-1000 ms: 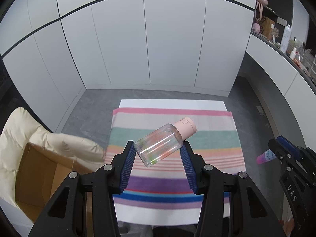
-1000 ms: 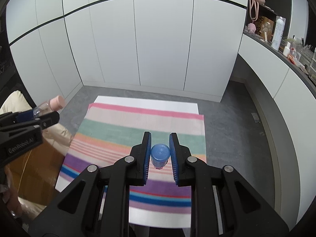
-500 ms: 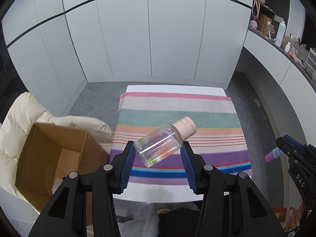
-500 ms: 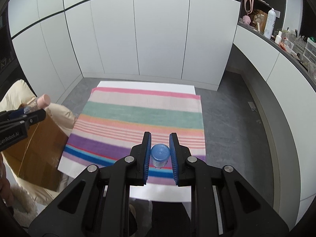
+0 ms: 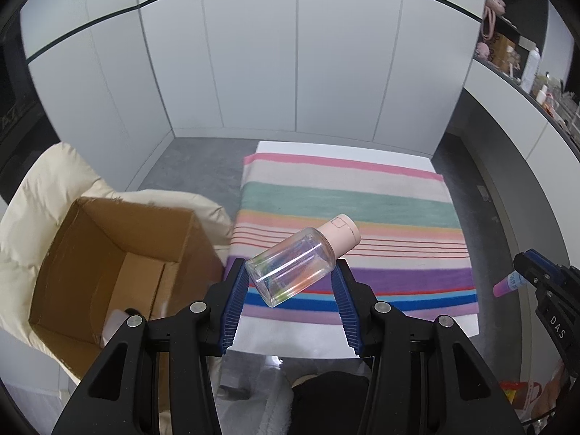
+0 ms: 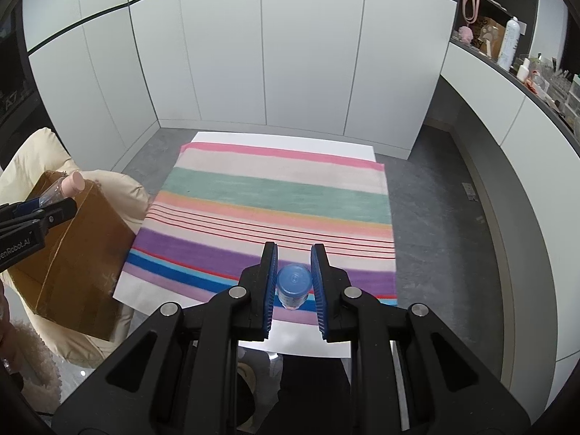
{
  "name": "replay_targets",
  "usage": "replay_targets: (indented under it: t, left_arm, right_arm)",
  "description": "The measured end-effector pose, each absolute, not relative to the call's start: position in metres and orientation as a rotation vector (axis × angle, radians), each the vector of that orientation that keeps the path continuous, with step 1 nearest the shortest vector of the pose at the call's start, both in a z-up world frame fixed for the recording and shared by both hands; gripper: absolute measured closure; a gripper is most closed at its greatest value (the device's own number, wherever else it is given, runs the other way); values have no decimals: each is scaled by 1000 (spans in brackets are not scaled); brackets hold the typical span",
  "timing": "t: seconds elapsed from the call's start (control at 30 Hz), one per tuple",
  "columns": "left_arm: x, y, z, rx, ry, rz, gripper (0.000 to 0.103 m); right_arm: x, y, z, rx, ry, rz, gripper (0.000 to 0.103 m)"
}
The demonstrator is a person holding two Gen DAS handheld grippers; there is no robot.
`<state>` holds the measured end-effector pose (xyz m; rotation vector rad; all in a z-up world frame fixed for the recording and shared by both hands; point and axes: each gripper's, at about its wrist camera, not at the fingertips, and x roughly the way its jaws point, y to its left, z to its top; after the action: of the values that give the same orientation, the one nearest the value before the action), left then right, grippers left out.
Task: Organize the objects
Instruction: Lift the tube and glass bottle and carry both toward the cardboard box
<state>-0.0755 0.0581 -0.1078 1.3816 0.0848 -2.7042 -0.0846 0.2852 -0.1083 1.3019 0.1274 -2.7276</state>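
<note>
Clear plastic bottle (image 5: 294,268) w/ round pink cap, ribbed blue fingers (image 5: 237,304) clamped.

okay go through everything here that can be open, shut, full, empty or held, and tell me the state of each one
Left gripper: shut on the clear bottle.
Clear bottle: capped, tilted, looks empty.
Right gripper: shut on the blue-capped bottle.
Blue-capped bottle: capped, held.
Cardboard box: open, a pale item inside.
Striped cloth: spread flat.

Both views are evenly and brightly lit by soft, diffuse light; few hard shadows are cast. Strong fisheye bending is seen in the white cabinet doors (image 5: 290,72), and the corners are vignetted to black. Slight blur is noted on the cardboard box (image 5: 108,264); faint glare is carried by the clear bottle (image 5: 293,272).
</note>
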Motion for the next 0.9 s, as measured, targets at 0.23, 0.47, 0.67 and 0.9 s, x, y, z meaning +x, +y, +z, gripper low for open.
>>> replay_targets:
  t: [0.23, 0.47, 0.67, 0.9]
  left_arm:
    - [-62, 15, -110, 1357, 139, -2648, 55]
    - [-47, -28, -112, 1338, 195, -2581, 55]
    - [-31, -60, -114, 1316, 230, -2524, 55]
    - [-3, -98, -119, 1286, 257, -2445, 55]
  right_arm:
    - [-87, 247, -114, 1291, 166, -2671, 83]
    - [-84, 201, -114, 1248, 211, -2591, 83]
    - [-76, 160, -116, 1209, 247, -2510, 83]
    - [-60, 106, -120, 1165, 295, -2404, 83]
